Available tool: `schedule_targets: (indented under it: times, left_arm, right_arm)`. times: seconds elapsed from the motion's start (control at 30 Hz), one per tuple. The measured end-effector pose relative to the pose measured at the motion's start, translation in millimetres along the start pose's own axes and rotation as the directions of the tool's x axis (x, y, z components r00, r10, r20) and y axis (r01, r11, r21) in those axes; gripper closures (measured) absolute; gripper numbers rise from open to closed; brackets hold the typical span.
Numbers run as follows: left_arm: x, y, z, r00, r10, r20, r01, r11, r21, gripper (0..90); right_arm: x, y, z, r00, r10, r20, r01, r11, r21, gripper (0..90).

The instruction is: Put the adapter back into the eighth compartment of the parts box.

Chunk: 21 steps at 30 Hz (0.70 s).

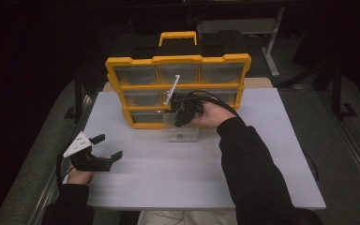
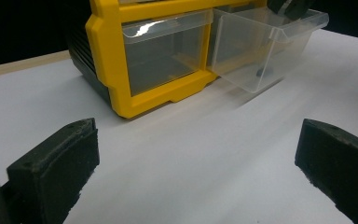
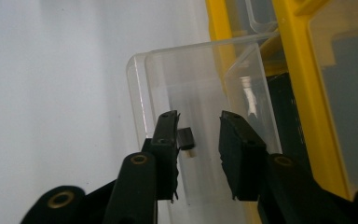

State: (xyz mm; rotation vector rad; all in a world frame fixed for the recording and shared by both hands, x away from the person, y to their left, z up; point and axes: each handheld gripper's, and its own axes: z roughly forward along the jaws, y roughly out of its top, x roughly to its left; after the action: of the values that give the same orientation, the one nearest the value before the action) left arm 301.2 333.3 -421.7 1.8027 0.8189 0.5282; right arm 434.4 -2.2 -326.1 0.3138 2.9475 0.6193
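Note:
A yellow-framed organizer (image 1: 178, 60) with clear drawers stands at the back of the white tabletop. Its bottom middle drawer (image 1: 180, 133) is pulled out toward me. My right gripper (image 1: 179, 123) points down into that drawer (image 3: 140, 84), and its jaws (image 3: 198, 116) stand a little apart. A small black piece (image 3: 186, 140) shows against the inner side of one jaw, with a clear gap to the other. From the left gripper view a small dark piece (image 2: 264, 72) lies on the drawer's (image 2: 261, 46) floor. My left gripper (image 1: 109, 146) rests near the table's left edge, open wide and holding nothing (image 2: 198, 130).
A black case with a yellow handle (image 1: 178, 37) sits behind the organizer. The white tabletop (image 1: 262, 164) extends in front and to the right of the drawer. Dark floor surrounds the table, and a table leg (image 1: 272, 47) stands at the back right.

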Motion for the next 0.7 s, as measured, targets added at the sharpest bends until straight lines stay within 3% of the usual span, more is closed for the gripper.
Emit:
schedule_targets:
  times: [0.7]
  left_arm:
    - [-0.8,-0.2,0.4,1.0000,0.001,0.001,-0.001,1.0000,0.004,0.0]
  right_arm:
    - [5.5,-16.3,-21.2,0.9980,0.043,0.046,-0.042,0.999,-0.014,22.3]
